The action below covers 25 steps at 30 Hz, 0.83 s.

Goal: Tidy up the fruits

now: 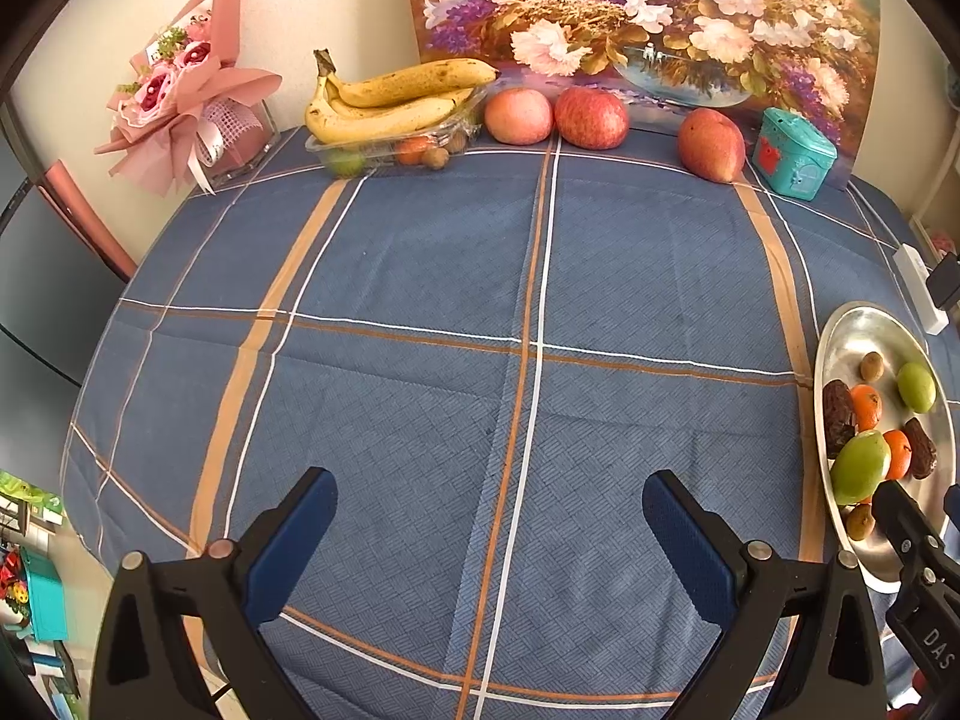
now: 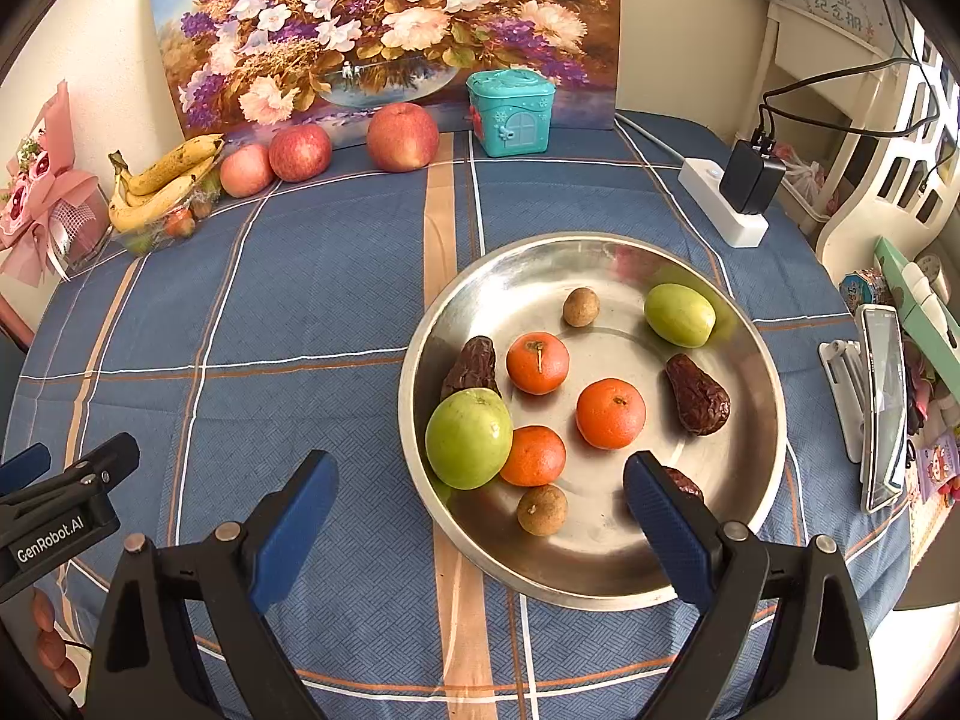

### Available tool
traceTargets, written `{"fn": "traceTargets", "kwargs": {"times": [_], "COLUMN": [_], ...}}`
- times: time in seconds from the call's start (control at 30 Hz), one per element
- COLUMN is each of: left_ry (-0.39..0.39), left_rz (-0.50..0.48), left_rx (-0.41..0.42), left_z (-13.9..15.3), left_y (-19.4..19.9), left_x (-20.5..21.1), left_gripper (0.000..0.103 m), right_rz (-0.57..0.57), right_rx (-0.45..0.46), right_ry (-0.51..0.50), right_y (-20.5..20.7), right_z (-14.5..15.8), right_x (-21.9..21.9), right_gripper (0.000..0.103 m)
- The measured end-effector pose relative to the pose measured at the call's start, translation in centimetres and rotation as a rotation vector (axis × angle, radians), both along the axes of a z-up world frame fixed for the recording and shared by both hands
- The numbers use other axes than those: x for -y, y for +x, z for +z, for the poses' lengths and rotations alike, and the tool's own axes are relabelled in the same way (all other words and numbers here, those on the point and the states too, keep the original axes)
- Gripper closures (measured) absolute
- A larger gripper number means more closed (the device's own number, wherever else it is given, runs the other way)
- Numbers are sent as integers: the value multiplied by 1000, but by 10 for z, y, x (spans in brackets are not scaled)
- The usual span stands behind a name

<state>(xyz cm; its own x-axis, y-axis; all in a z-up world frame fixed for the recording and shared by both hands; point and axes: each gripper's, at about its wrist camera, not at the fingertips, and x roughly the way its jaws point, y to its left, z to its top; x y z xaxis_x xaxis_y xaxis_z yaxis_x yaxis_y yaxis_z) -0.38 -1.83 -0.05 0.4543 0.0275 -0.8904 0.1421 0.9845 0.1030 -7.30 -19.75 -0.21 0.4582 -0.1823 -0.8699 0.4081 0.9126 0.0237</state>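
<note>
A steel plate (image 2: 750,324) on the blue checked cloth holds several small fruits: a big green fruit (image 2: 469,439), a smaller green one (image 2: 679,314), three tangerines (image 2: 611,413), dark dates (image 2: 697,395) and brown longans (image 2: 542,510). My right gripper (image 2: 480,480) is open just in front of the plate, its right finger over the near rim and part-hiding a date. My left gripper (image 1: 489,501) hangs open over bare cloth, left of the plate (image 1: 852,330). At the back lie bananas (image 1: 390,99) on a clear tray (image 1: 384,150) with small fruits, plus three apples (image 1: 591,117).
A flower painting (image 2: 384,24) leans on the back wall, a teal house-shaped box (image 2: 510,111) in front of it. A pink bouquet (image 1: 186,96) stands at the back left. A white power strip (image 2: 720,204) with a black charger and a phone on a stand (image 2: 882,408) sit right.
</note>
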Motion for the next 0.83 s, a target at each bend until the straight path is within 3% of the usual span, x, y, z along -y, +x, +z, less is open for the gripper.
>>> {"fn": "traceTargets", "kwargs": {"times": [0.83], "left_ry": [24], "left_rz": [27], "left_rx": [9], "left_z": [1], "left_y": [2], "left_x": [-6], "left_gripper": [0], "right_rz": [-7], "right_rx": [-8], "right_ry": [6], "right_y": [0], "right_z": [-2], "right_x": [2], "right_gripper": [7]}}
